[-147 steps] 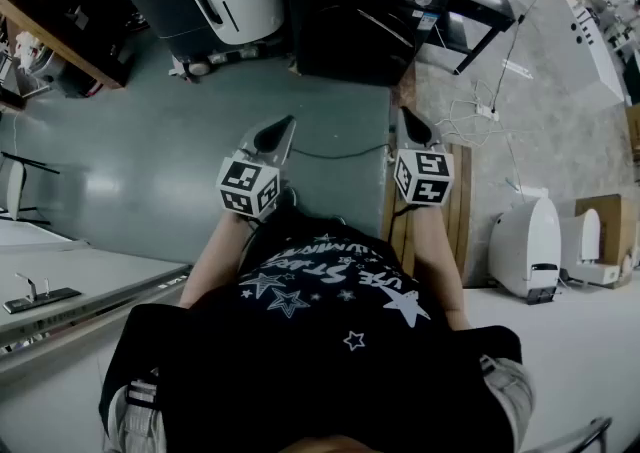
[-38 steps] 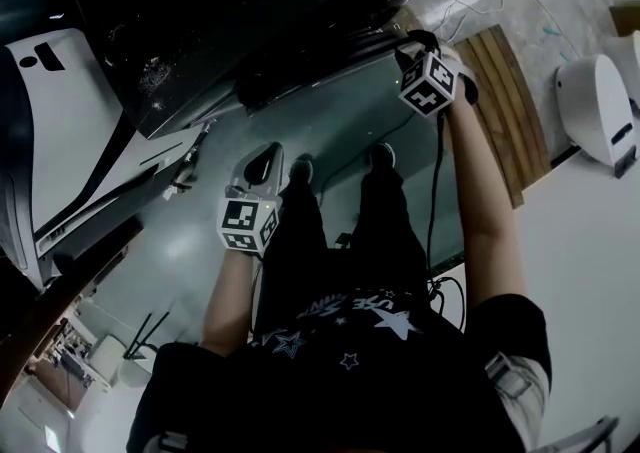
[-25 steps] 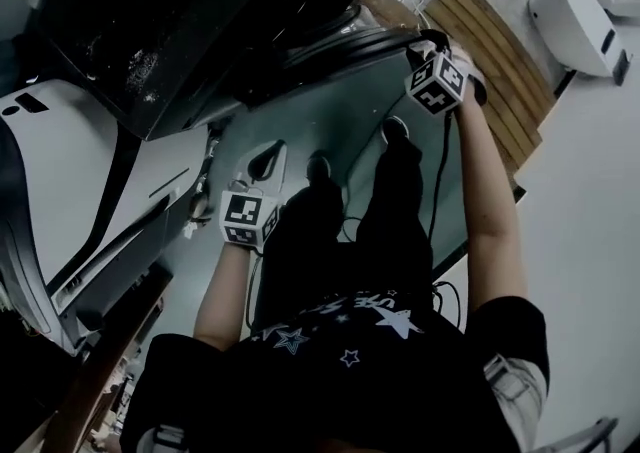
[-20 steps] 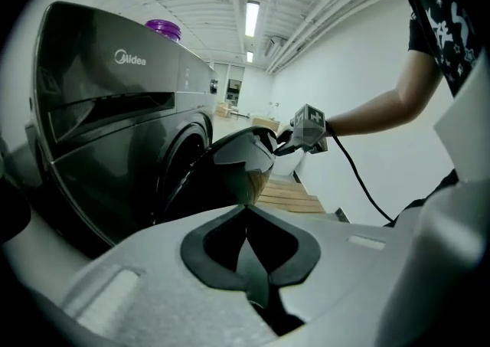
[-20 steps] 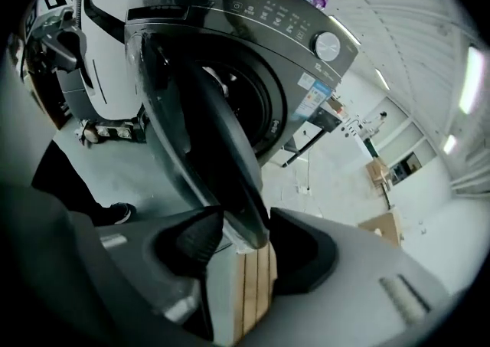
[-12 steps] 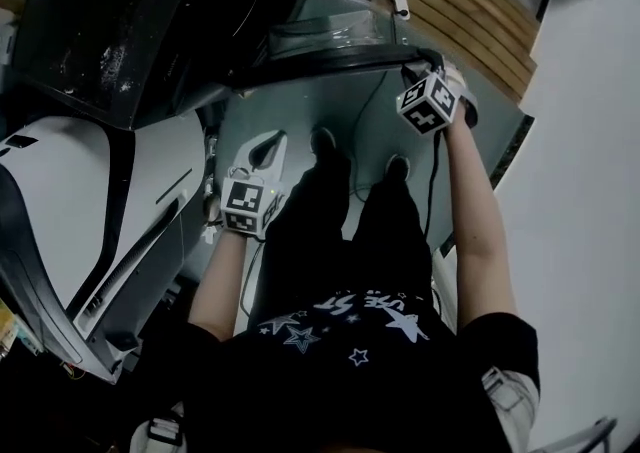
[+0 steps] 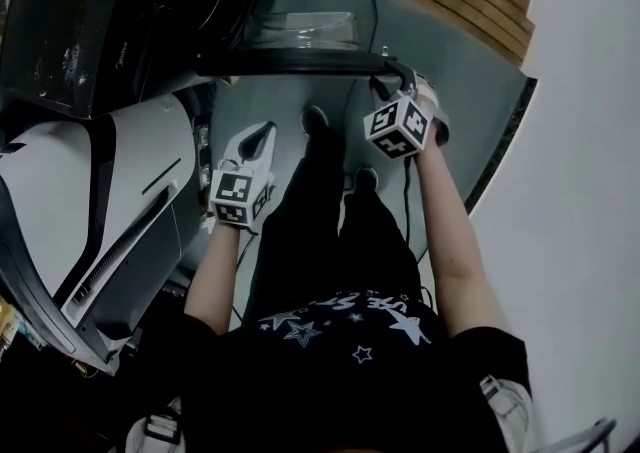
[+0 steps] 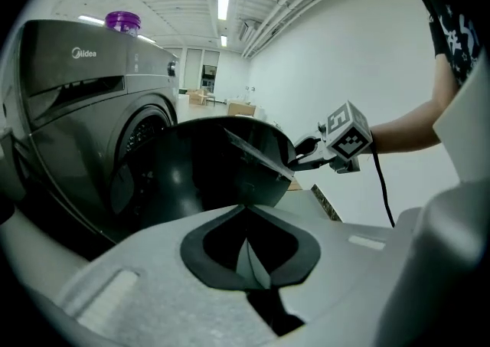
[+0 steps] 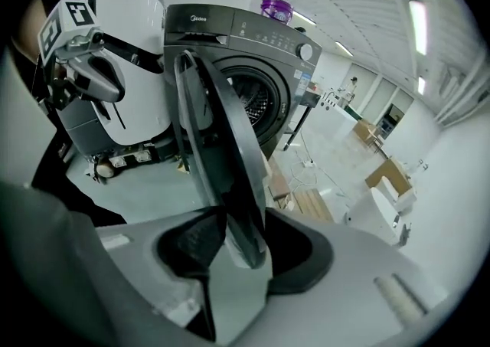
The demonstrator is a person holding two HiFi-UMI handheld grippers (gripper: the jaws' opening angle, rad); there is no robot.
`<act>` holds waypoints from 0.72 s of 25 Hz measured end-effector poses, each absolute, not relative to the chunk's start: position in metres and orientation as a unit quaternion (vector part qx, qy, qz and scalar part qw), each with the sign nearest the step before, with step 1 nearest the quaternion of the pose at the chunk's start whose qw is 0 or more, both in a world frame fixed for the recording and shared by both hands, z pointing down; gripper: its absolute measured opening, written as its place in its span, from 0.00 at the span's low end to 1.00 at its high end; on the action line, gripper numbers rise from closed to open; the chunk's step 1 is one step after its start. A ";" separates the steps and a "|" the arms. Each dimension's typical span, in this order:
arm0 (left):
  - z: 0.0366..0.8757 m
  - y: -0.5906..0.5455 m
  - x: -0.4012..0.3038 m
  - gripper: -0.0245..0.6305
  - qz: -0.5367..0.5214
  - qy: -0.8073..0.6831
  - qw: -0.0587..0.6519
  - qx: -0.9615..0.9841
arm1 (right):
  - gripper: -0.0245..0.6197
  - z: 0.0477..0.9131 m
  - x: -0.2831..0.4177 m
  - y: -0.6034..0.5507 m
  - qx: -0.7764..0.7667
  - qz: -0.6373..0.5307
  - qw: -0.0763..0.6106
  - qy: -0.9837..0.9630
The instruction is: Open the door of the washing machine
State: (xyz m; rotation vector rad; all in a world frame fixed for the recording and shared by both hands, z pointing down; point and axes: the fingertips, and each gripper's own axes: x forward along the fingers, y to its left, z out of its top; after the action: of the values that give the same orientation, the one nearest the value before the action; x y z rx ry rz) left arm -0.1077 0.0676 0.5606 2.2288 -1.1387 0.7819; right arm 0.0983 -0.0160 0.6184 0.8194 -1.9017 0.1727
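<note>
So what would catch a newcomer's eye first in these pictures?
Probably the dark grey washing machine at the head view's upper left, its round door standing wide open. The right gripper sits at the door's free edge, jaws closing on the rim, while the left gripper hangs shut and empty beside the person's leg.

Door (image 9: 223,146) stands swung out before washing machine (image 9: 230,39); bottle (image 9: 276,10) on top.

— What fills the left of the frame?
— A grey Midea washing machine (image 8: 84,116) with a purple-capped bottle (image 8: 122,21) on top. Its dark door (image 8: 207,169) is swung open at centre.
— And right of centre?
— The right gripper (image 8: 300,152), its jaws closing on the door's rim. At bottom centre the left gripper (image 8: 245,207) has its jaws together, empty.
</note>
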 end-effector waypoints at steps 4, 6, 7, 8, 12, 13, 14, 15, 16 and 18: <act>0.563 0.093 -0.102 0.05 0.294 -0.441 0.255 0.809 | 0.28 0.618 0.092 0.009 0.349 0.080 0.481 -0.800; 0.560 0.103 -0.102 0.05 0.286 -0.462 0.253 0.800 | 0.28 0.617 0.090 0.022 0.353 0.083 0.469 -0.805; 0.556 0.108 -0.102 0.05 0.281 -0.472 0.252 0.796 | 0.27 0.617 0.090 0.030 0.354 0.083 0.463 -0.808; 0.553 0.113 -0.102 0.06 0.277 -0.482 0.250 0.793 | 0.26 0.616 0.090 0.037 0.354 0.083 0.457 -0.812; 0.540 0.142 -0.103 0.05 0.268 -0.505 0.237 0.786 | 0.24 0.616 0.083 0.064 0.349 0.080 0.439 -0.824; 0.537 0.151 -0.103 0.06 0.267 -0.509 0.234 0.784 | 0.23 0.616 0.081 0.071 0.347 0.080 0.435 -0.827; 0.534 0.161 -0.103 0.05 0.266 -0.515 0.233 0.781 | 0.23 0.615 0.078 0.078 0.345 0.080 0.431 -0.830; 0.532 0.172 -0.103 0.05 0.264 -0.520 0.232 0.778 | 0.22 0.615 0.076 0.084 0.342 0.081 0.427 -0.833; 0.529 0.183 -0.103 0.05 0.263 -0.525 0.232 0.775 | 0.21 0.615 0.073 0.091 0.338 0.082 0.424 -0.836; 0.526 0.206 -0.101 0.06 0.266 -0.529 0.228 0.773 | 0.20 0.615 0.066 0.105 0.330 0.085 0.420 -0.841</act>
State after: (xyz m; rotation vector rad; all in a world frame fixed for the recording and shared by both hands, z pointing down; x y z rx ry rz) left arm -0.1014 0.2064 0.5259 2.1288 -1.4554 0.7333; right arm 0.0655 0.1051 0.6146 0.8260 -2.1088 0.2131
